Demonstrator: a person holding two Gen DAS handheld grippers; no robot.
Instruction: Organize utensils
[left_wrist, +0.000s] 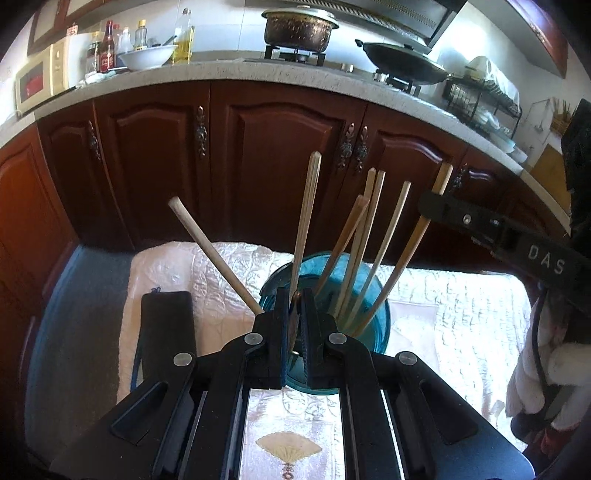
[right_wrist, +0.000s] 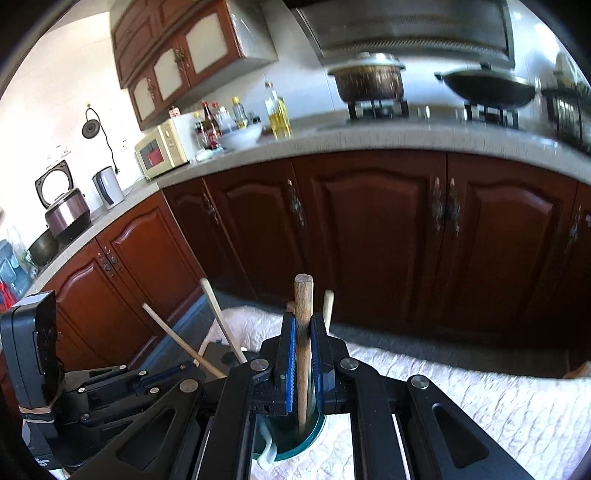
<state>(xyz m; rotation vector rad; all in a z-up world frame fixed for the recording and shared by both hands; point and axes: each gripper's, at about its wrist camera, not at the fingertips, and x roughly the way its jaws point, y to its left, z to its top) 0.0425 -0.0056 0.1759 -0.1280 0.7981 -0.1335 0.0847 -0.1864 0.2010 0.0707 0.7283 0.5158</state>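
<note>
Chopsticks (left_wrist: 373, 240) stand fanned out in a blue glass cup (left_wrist: 376, 325) on a white quilted cloth (left_wrist: 461, 314), about seven sticks counted in the left wrist view. Pinching one thin stick over the cup's near rim, the left gripper (left_wrist: 295, 299) has its jaws pressed together. Just right of the cup, the right gripper (right_wrist: 303, 332) clamps a thicker wooden stick (right_wrist: 303, 295), its lower end inside the cup. Left of the cup lies one black case (left_wrist: 166, 325). Behind the cup run dark wooden cabinets (left_wrist: 155, 155), with one pot (left_wrist: 299, 26) and one wok (left_wrist: 402, 61) above.
</note>
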